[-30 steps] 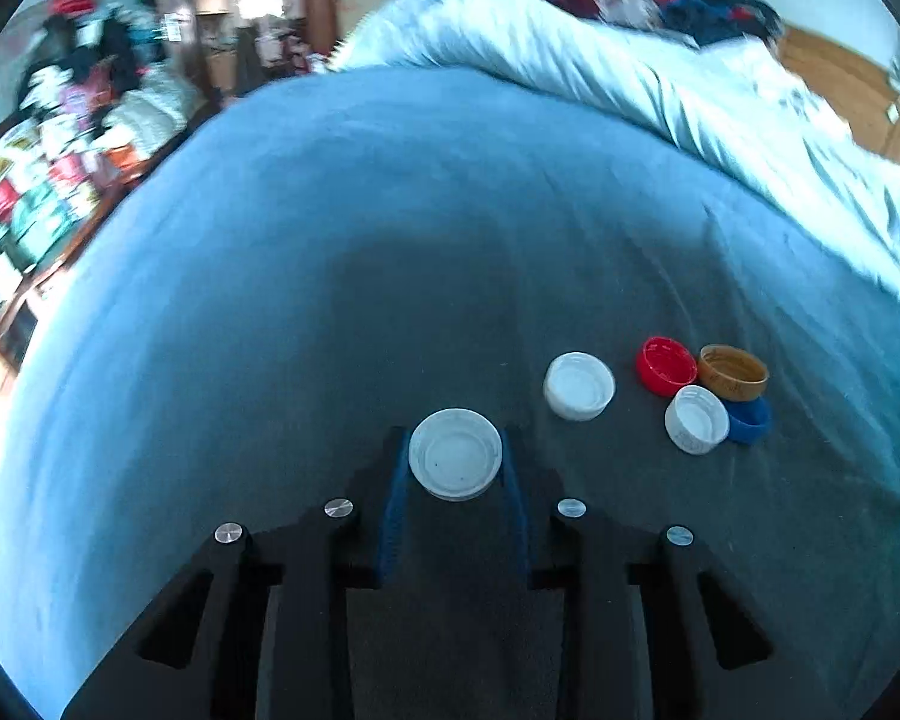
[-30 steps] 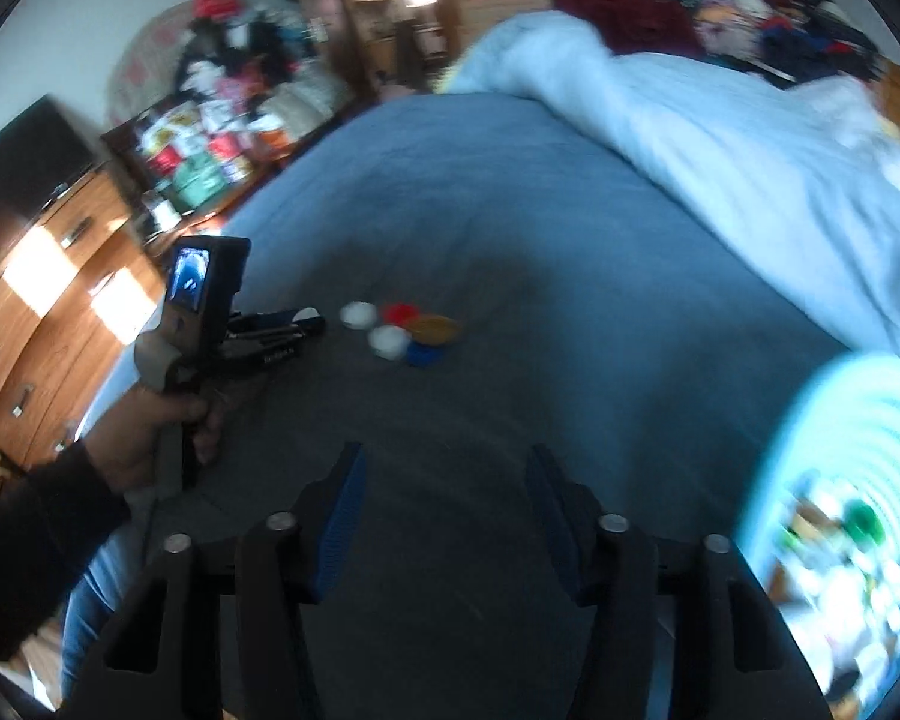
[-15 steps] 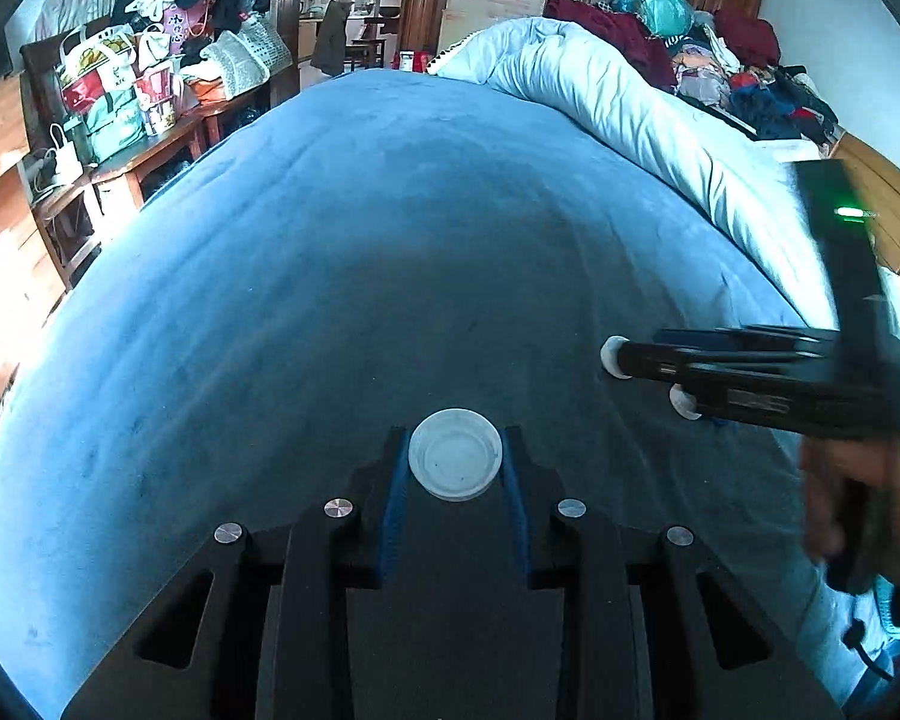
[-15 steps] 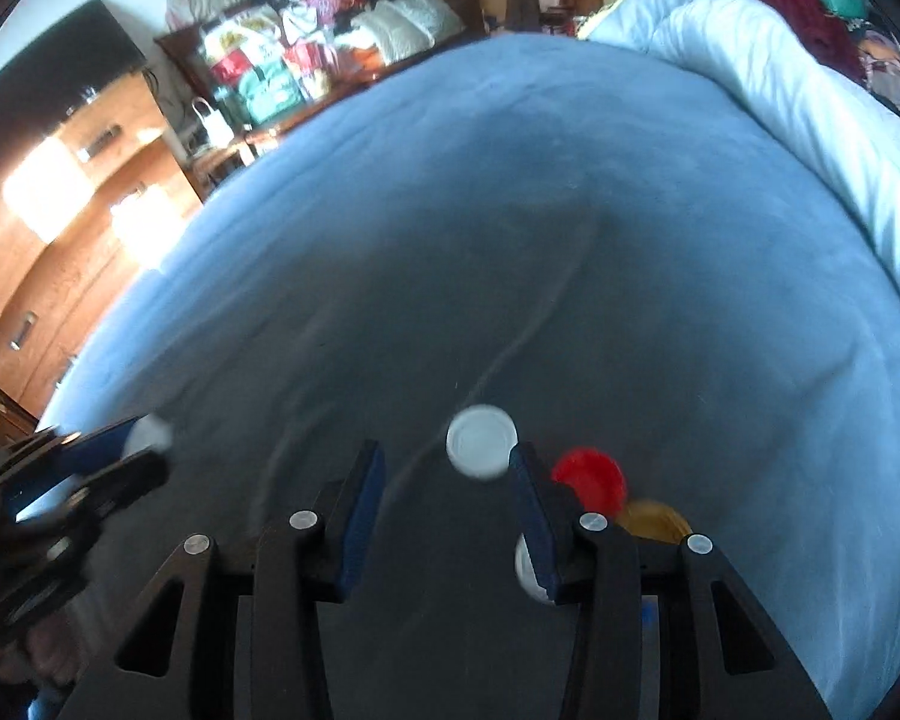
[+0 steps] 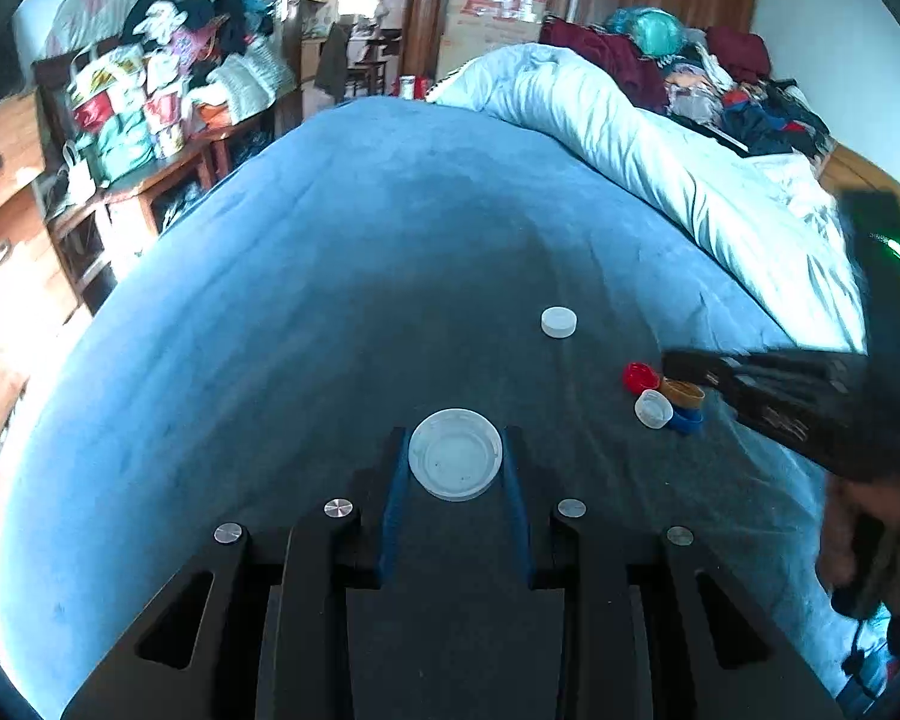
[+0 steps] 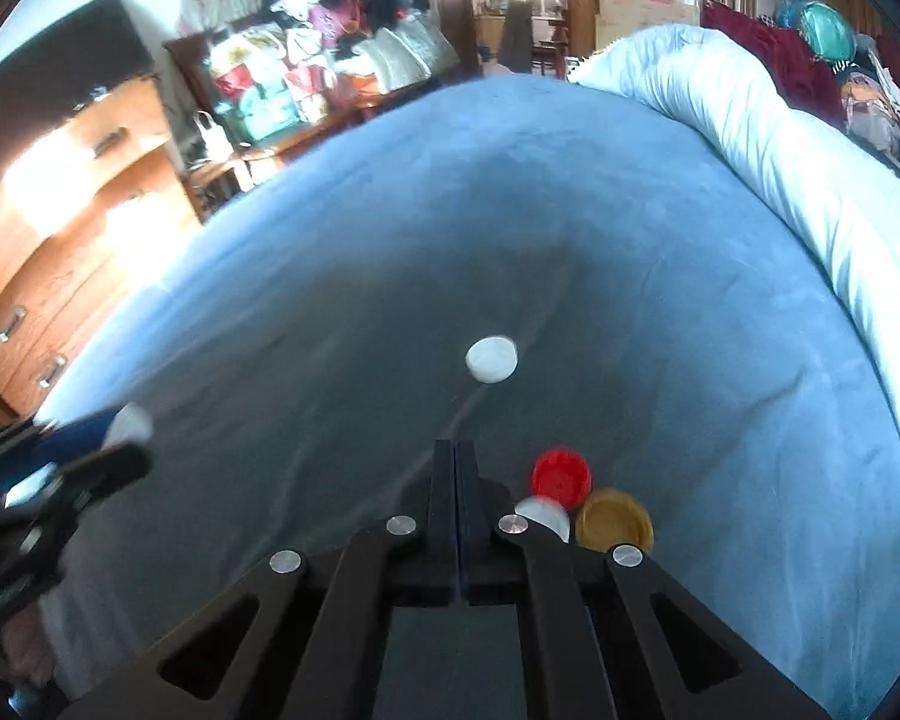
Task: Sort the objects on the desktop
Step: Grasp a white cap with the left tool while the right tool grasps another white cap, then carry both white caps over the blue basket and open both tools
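**Left wrist view: one lid in hand, the cap cluster still unsorted**

Left wrist view first: my left gripper [image 5: 455, 462] is clenched on a wide white lid [image 5: 455, 453], its blue pads pressing the rim on both sides, the lid's hollow side up. Ahead and to the right of that claw a small white cap [image 5: 558, 322] lies alone on the blue bedspread [image 5: 342, 276]. Further right sits a tight cluster: a red cap [image 5: 640, 375], an amber cap [image 5: 682, 393], a white cap [image 5: 653, 408] and a blue cap [image 5: 688, 419], touching one another.

I judge the sort barely begun. One lid is lifted, no sorted group or bin shows, and five caps remain on the bed.

My right gripper [image 6: 455, 450] is shut tight, fingers pressed together with nothing between them. It points steeply down at the bedspread. The cluster lies just to the right of its tips, and the lone cap is straight ahead, well apart. The left claw also tilts downward, lid held roughly level. On the right edge of the left view I see a hand [image 5: 870, 534] on the right gripper's handle.
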